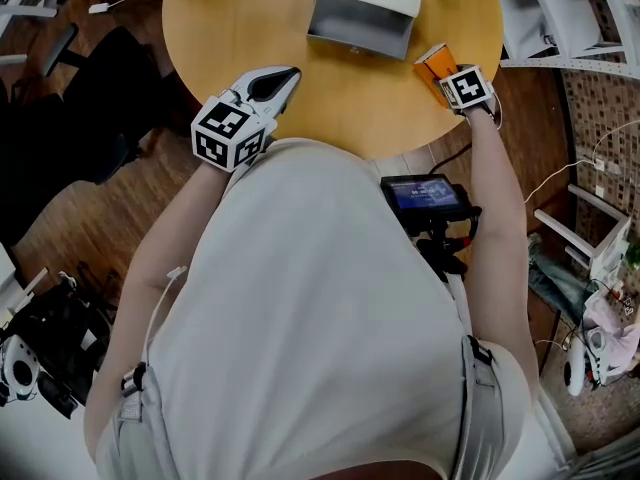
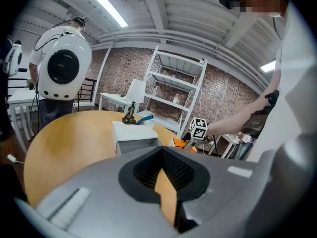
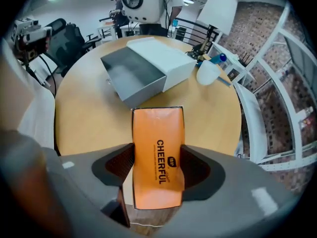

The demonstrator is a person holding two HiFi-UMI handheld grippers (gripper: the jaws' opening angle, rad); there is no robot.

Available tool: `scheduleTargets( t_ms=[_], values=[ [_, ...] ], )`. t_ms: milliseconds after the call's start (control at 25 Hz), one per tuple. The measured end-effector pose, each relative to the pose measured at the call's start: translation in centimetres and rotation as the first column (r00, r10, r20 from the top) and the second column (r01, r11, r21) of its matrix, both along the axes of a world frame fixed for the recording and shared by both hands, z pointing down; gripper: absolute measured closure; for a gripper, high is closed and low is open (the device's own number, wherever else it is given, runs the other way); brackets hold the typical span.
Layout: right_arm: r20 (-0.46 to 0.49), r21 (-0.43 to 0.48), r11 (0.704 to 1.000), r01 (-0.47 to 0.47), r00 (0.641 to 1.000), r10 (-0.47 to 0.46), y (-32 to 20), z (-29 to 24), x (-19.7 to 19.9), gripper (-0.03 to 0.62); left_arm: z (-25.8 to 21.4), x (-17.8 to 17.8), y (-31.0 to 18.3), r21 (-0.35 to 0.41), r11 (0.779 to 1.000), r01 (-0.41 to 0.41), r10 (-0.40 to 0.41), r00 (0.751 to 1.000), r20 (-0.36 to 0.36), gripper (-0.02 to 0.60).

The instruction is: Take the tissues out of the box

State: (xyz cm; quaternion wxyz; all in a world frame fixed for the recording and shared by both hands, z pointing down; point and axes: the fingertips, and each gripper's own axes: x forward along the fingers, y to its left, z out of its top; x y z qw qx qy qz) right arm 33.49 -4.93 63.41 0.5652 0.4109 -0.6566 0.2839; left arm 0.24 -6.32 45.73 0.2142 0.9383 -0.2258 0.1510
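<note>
Right tool (image 3: 157,168): pinching the orange pack (image 3: 157,133) by its long sides, pointing steeply down.
Pack: out of the box (image 3: 143,71), over the worktop (image 3: 89,113), near its rim.
Left tool (image 2: 162,176): pressed together, empty.
Do well: lower until the pack lies flat, clear of the rim, then spread.

Only legible txt from my end: "CHEERFUL", black caps, running lengthwise on the orange tissue pack (image 3: 157,157), right gripper view. Small dark logo (image 3: 171,161) beside the word: too small to read. Screen (image 1: 425,196), head view: txt illegible.
</note>
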Motion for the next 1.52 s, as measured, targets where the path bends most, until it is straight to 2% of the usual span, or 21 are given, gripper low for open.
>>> scheduleTargets(
  t_ms=[80,200,480,720,880,1080,1200,1280,1360,1440,1520],
  values=[
    [-0.014,-0.020,1.000,0.020,1.000,-0.020,0.2,0.7,0.0,0.303,0.0,-0.4,0.4,0.001,1.000,0.015,-0.015,1.000,0.004,0.581],
    [-0.050,-0.035,0.999,-0.010,0.999,0.008,0.6,0.9,1.0,0.299,0.0,-1.1,0.7,-0.001,0.999,0.037,-0.037,0.999,0.006,0.581],
    [-0.042,-0.027,1.000,-0.011,0.999,0.010,0.4,1.2,0.7,0.275,0.0,-1.0,0.4,-0.003,0.999,0.037,-0.037,0.999,-0.004,0.581],
    [-0.026,0.055,0.998,-0.018,0.999,0.019,0.1,0.9,1.2,0.263,0.4,-0.3,-0.2,-0.017,1.000,0.015,-0.015,1.000,-0.006,0.581],
    [-0.007,0.078,0.997,-0.020,1.000,0.021,0.1,0.3,1.3,0.252,0.7,-0.2,-0.3,-0.028,1.000,0.007,-0.008,1.000,-0.007,0.581],
    [0.037,0.195,0.980,-0.042,0.999,0.035,-1.7,-3.3,0.2,0.263,0.7,-0.1,-0.7,-0.033,0.999,-0.001,0.000,1.000,-0.015,0.581],
    [0.144,0.328,0.942,-0.077,0.989,0.031,-4.0,-6.9,-2.4,0.311,0.7,-0.1,-1.1,-0.033,0.999,-0.002,0.001,1.000,-0.022,0.581],
    [0.263,0.415,0.902,-0.118,0.965,0.006,-5.5,-9.7,-4.9,0.344,0.7,0.0,-1.5,-0.035,0.999,-0.002,0.001,1.000,-0.027,0.581],
    [0.386,0.480,0.863,-0.157,0.921,-0.047,-6.5,-12.4,-7.7,0.355,0.6,0.1,-2.0,-0.036,0.999,-0.004,0.003,1.000,-0.031,0.581],
    [0.491,0.533,0.826,-0.185,0.863,-0.123,-7.0,-15.2,-10.7,0.364,0.5,0.2,-2.5,-0.032,0.999,-0.006,0.005,0.999,-0.033,0.581],
    [0.580,0.576,0.790,-0.211,0.786,-0.213,-7.0,-17.8,-13.4,0.381,0.1,0.3,-3.0,-0.024,1.000,-0.007,0.006,0.999,-0.034,0.581]
  ],
)
